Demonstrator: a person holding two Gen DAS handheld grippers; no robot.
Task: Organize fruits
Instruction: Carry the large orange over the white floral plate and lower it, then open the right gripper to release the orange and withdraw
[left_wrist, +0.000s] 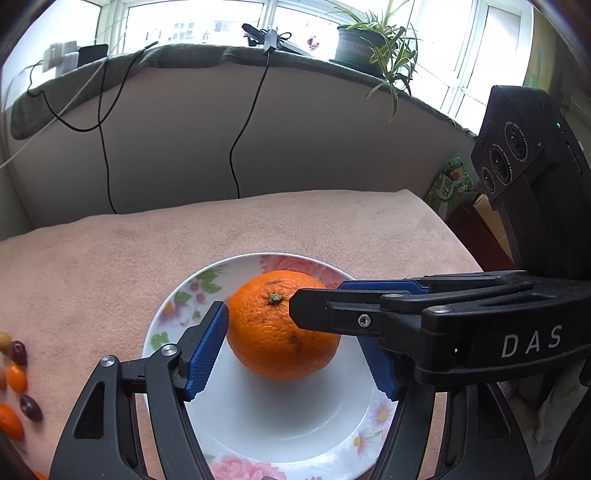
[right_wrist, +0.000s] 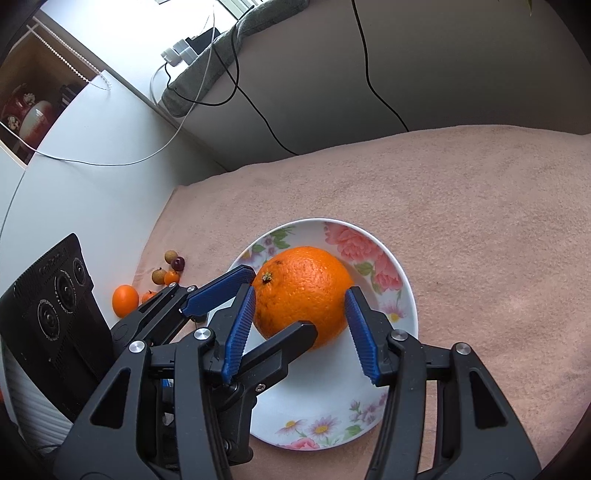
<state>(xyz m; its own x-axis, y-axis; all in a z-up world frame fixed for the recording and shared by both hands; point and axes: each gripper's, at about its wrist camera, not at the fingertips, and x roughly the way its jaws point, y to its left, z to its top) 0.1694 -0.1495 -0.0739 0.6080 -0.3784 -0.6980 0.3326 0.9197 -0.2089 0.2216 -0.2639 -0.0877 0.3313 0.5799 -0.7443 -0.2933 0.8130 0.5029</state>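
A large orange (left_wrist: 275, 332) (right_wrist: 303, 291) lies in a white floral plate (left_wrist: 258, 424) (right_wrist: 391, 266) on the pink cloth. My left gripper (left_wrist: 295, 354) is open, its blue pads on either side of the orange; the left pad (left_wrist: 207, 354) sits close to the fruit. My right gripper (right_wrist: 299, 332) is also open around the orange, and reaches in from the right in the left wrist view (left_wrist: 321, 306). In the right wrist view the left gripper's fingers (right_wrist: 221, 288) cross in from the left. Small fruits (right_wrist: 166, 277) (left_wrist: 16, 376) lie on the cloth left of the plate.
The pink cloth (right_wrist: 480, 221) covers the table, with a grey wall and hanging cables (left_wrist: 236, 147) behind. A potted plant (left_wrist: 369, 44) stands on the sill. A green packet (left_wrist: 448, 188) and boxes sit off the table's right edge.
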